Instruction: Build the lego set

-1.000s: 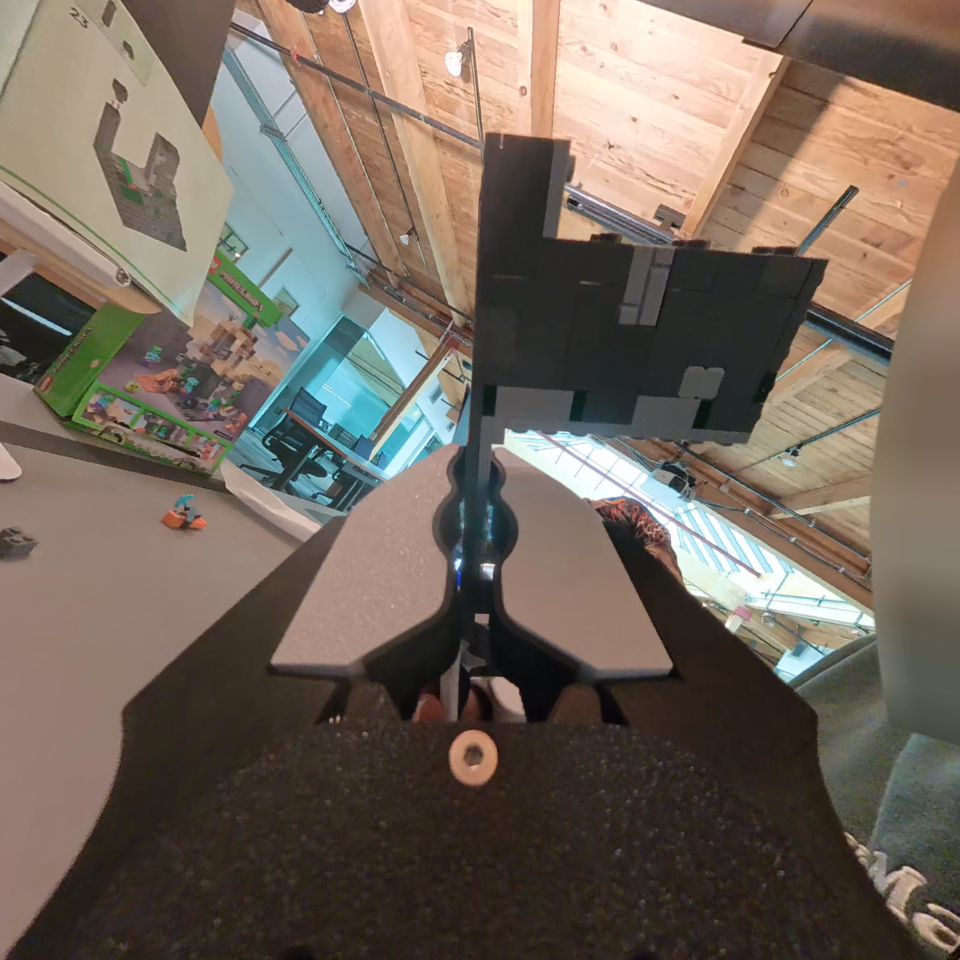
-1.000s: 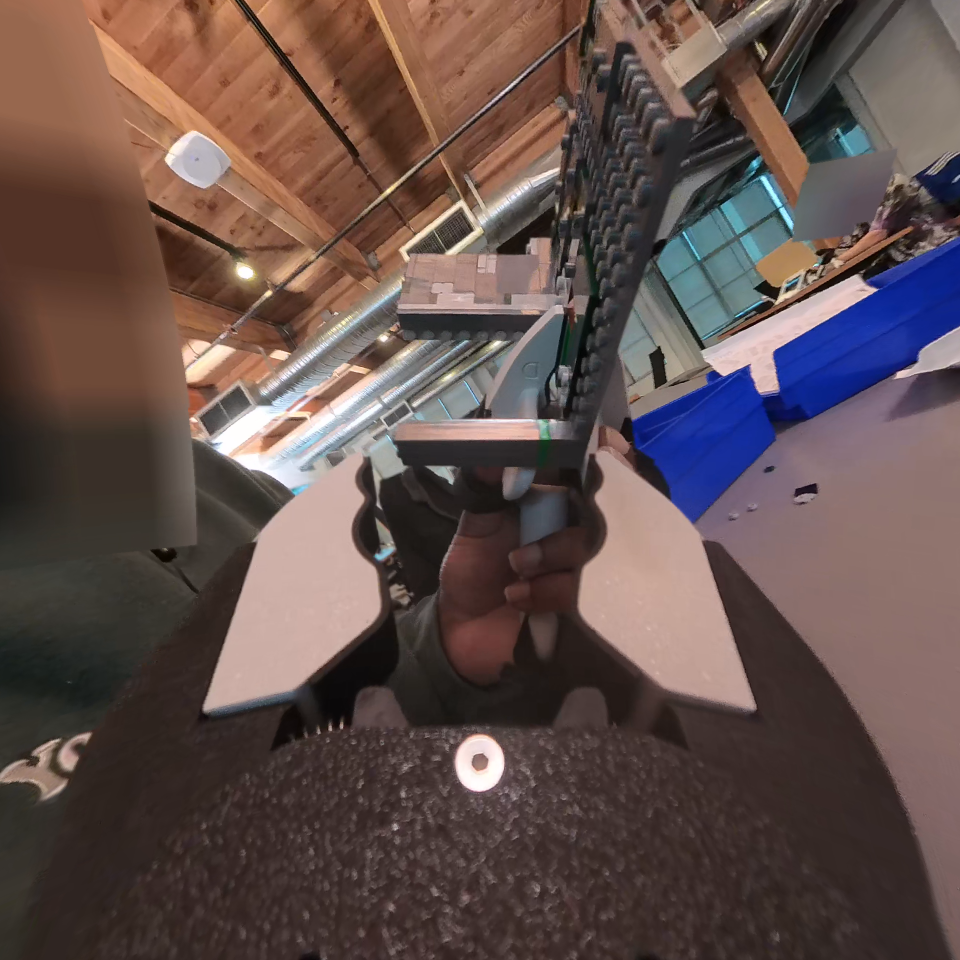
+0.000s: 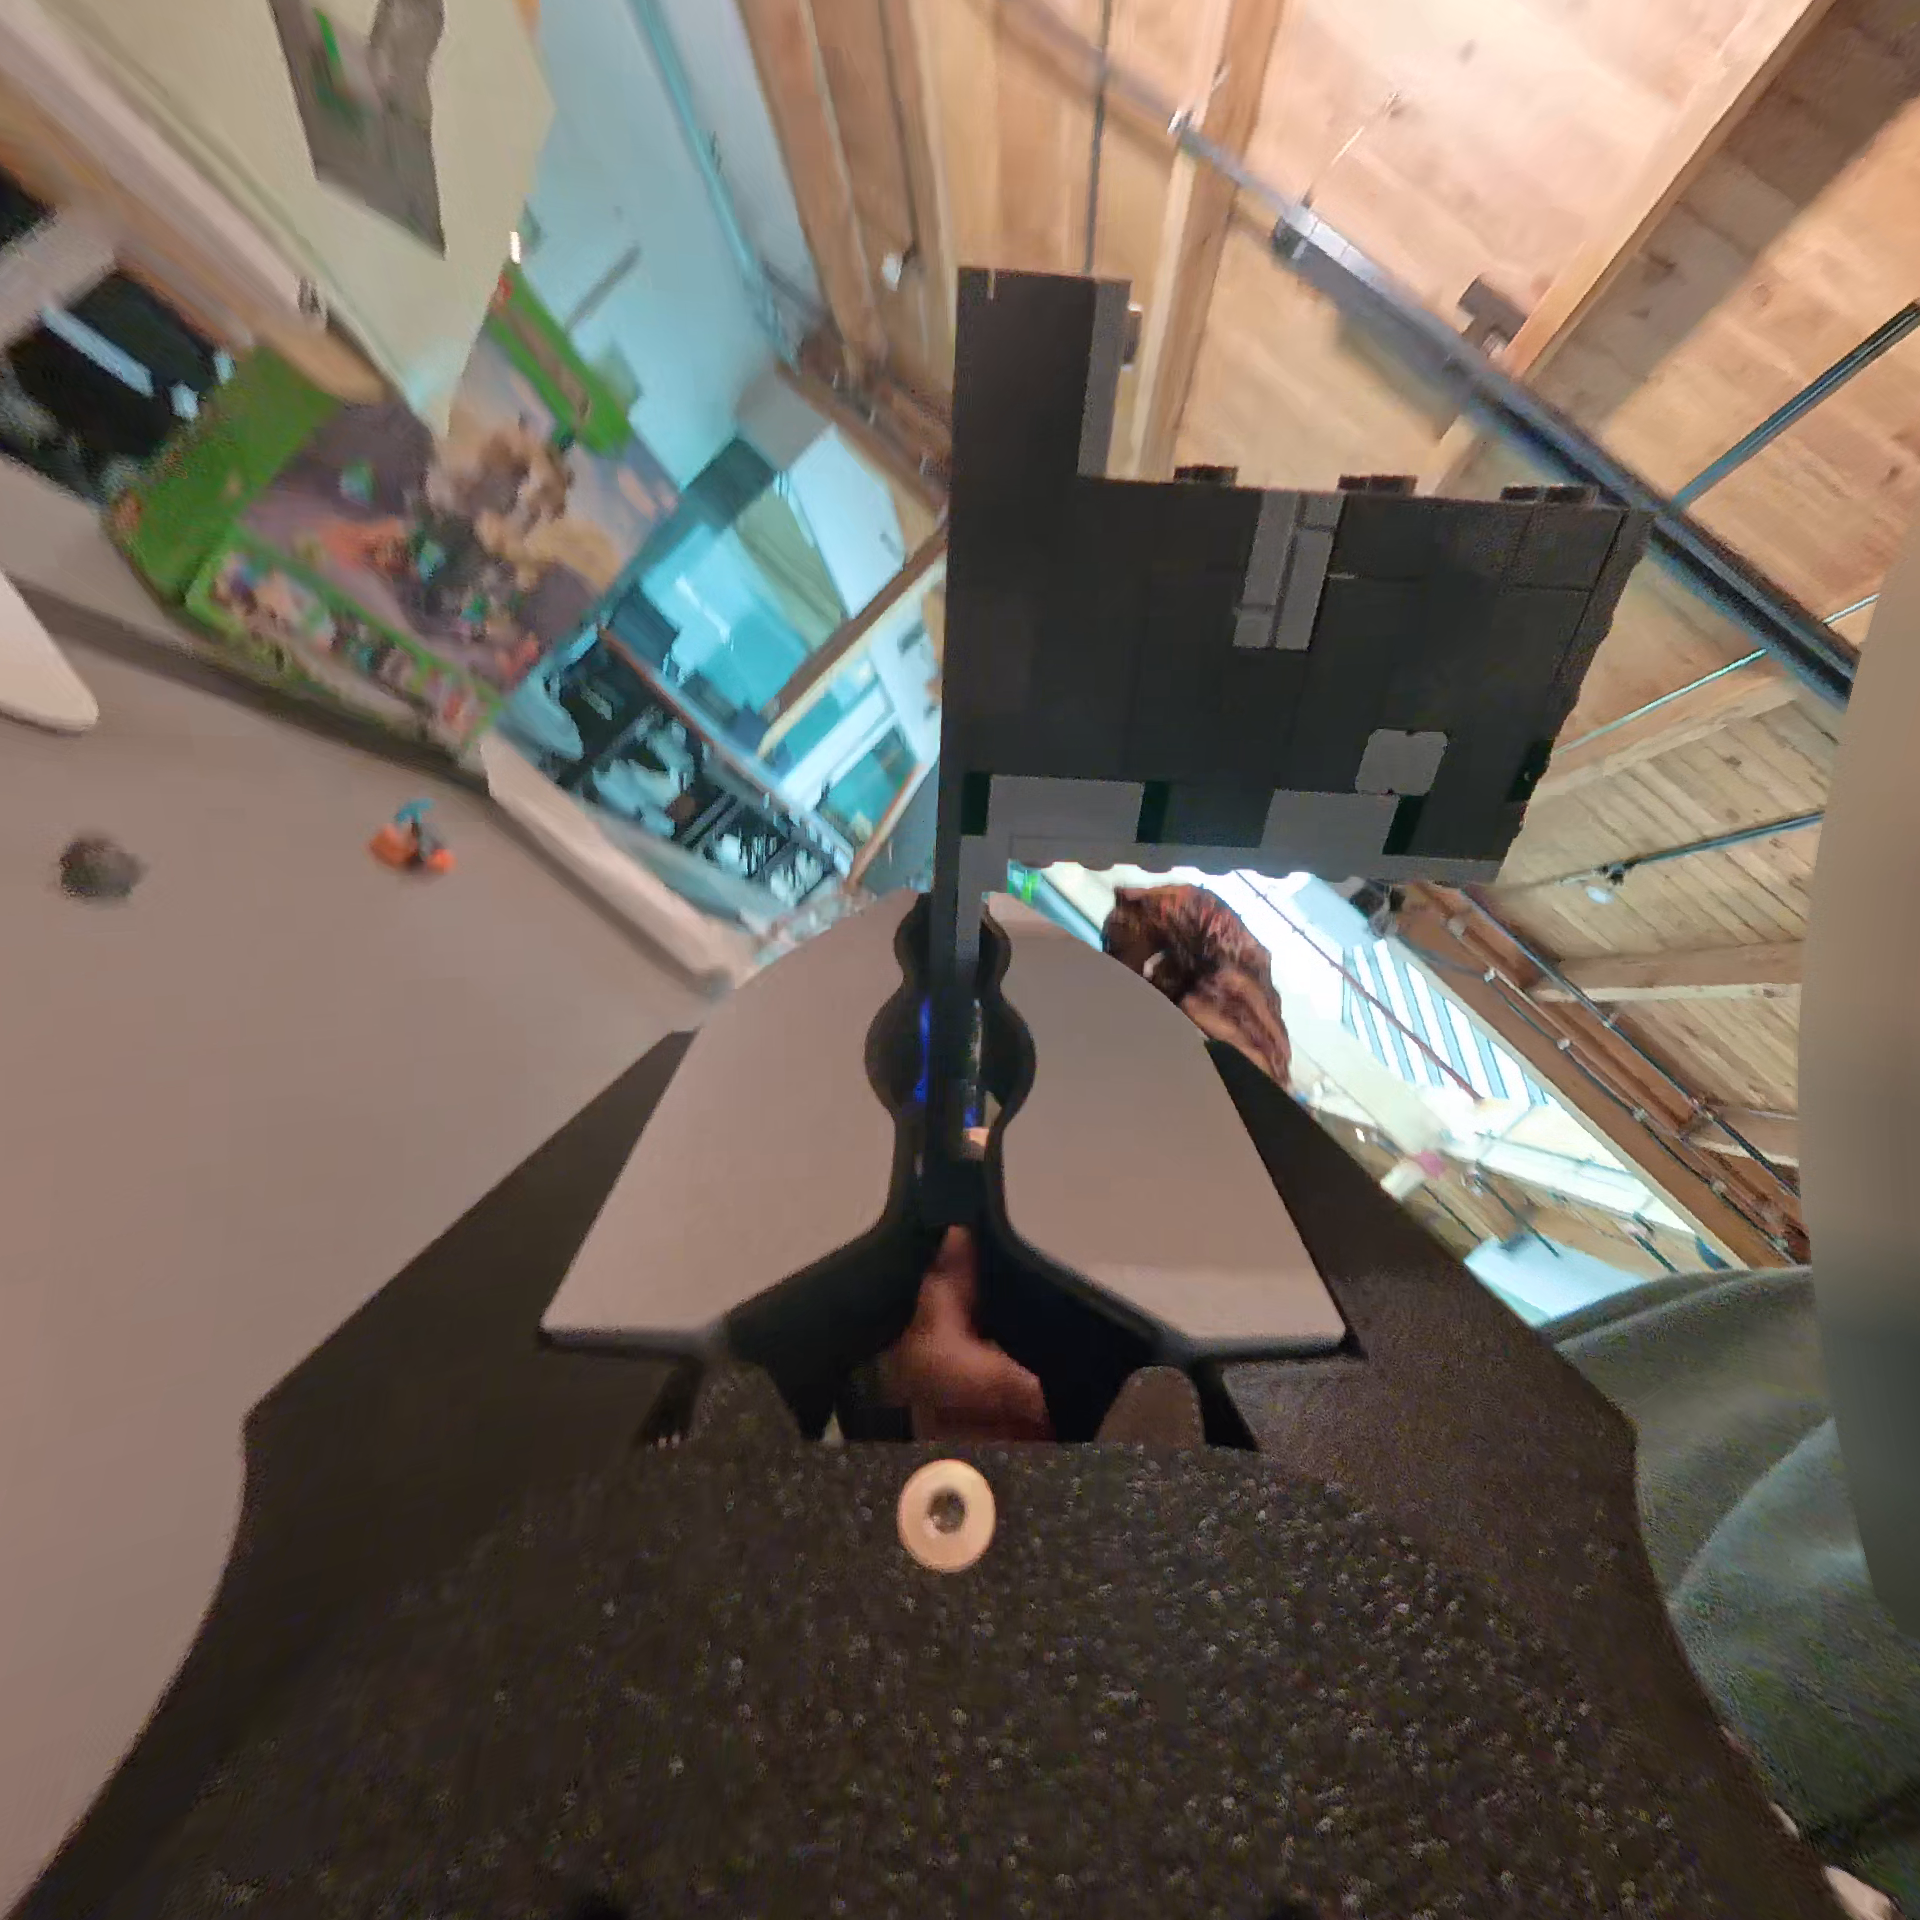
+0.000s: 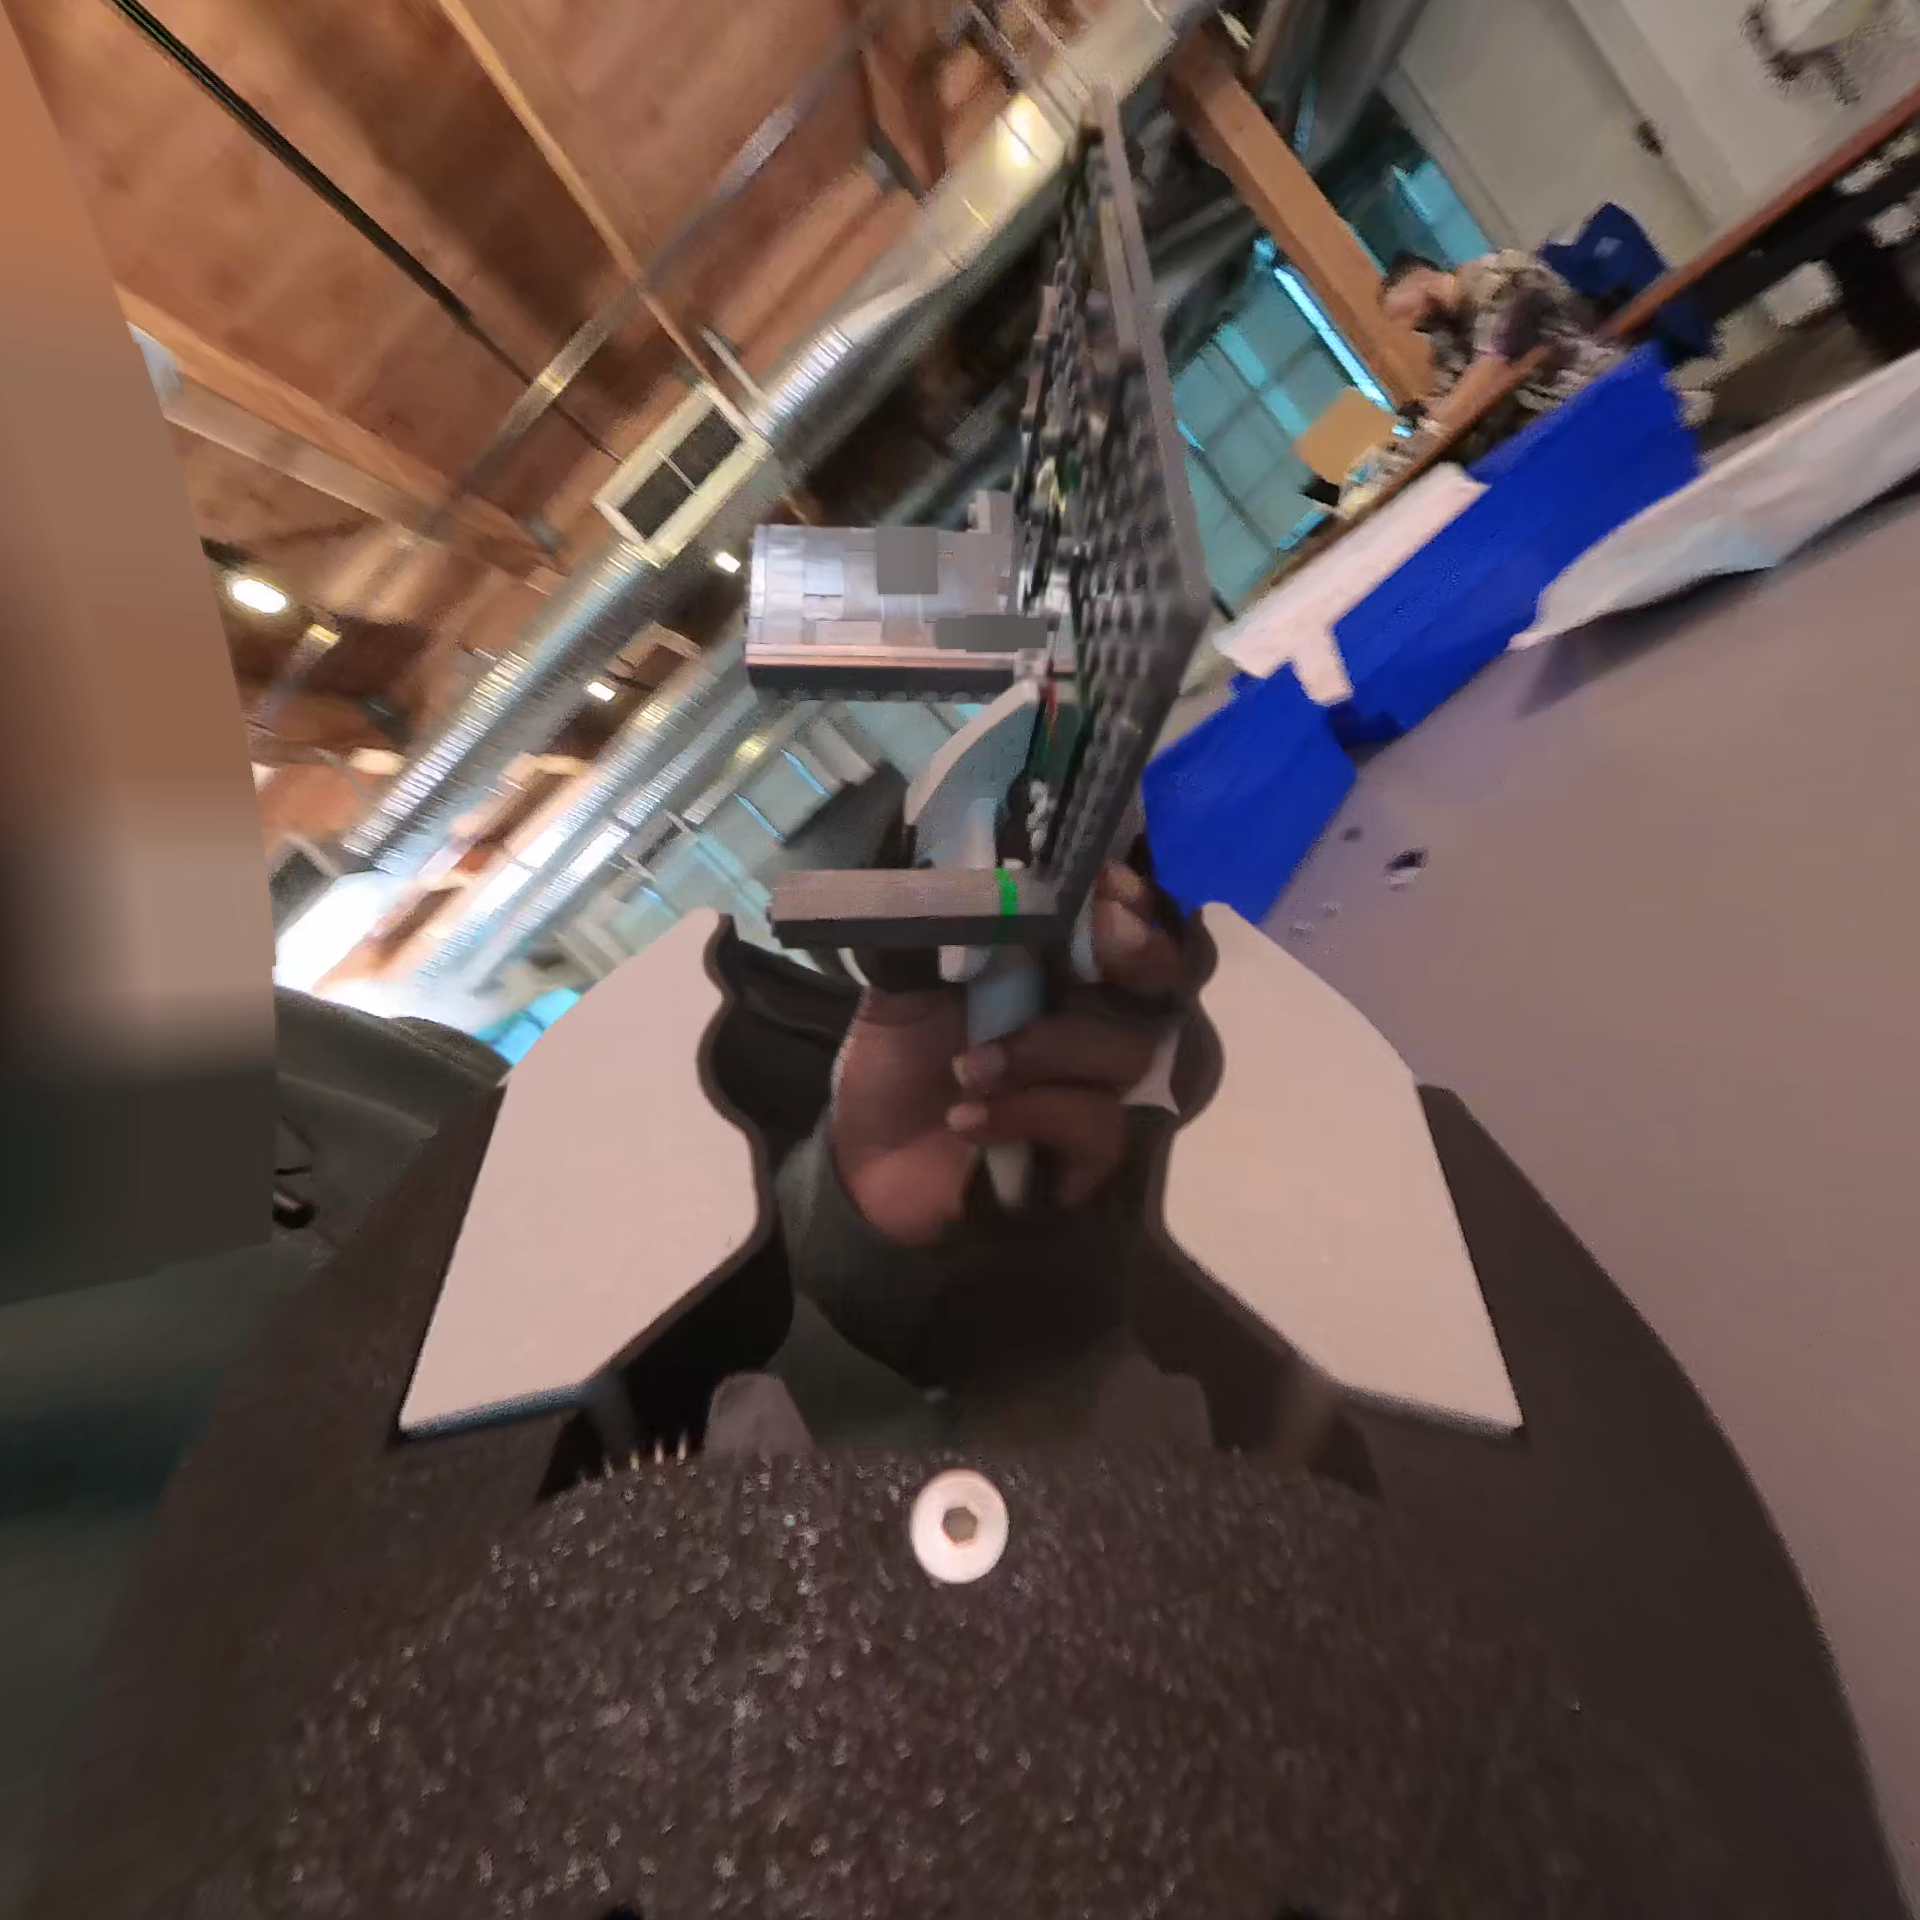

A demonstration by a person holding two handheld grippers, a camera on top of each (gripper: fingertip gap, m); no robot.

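Observation:
My left gripper [image 3: 951, 920] is shut on the thin edge of a dark grey lego build [image 3: 1247, 644] and holds it up in the air against the wooden ceiling. The build has a few light grey bricks in its wall. In the right wrist view the same build shows its studded baseplate [image 4: 1117, 540] on edge, with a grey wall section [image 4: 883, 608] sticking out to the left. A hand [image 4: 935, 1101] holds the left gripper below it. My right gripper [image 4: 961, 925] is open and empty, a short way in front of the build.
A grey table [image 3: 208, 1039] lies to the left with a small orange and teal piece [image 3: 410, 842] and a dark piece [image 3: 99, 868]. A green lego box [image 3: 312, 561] and an instruction sheet [image 3: 384, 114] stand behind. Blue bins [image 4: 1403, 665] sit at the right. My right fingertips sit around 6 cm from my left ones.
Both views have swung and are blurred with motion. The build stays in my left gripper and its baseplate stands more upright in the right wrist view. My right gripper stays open.

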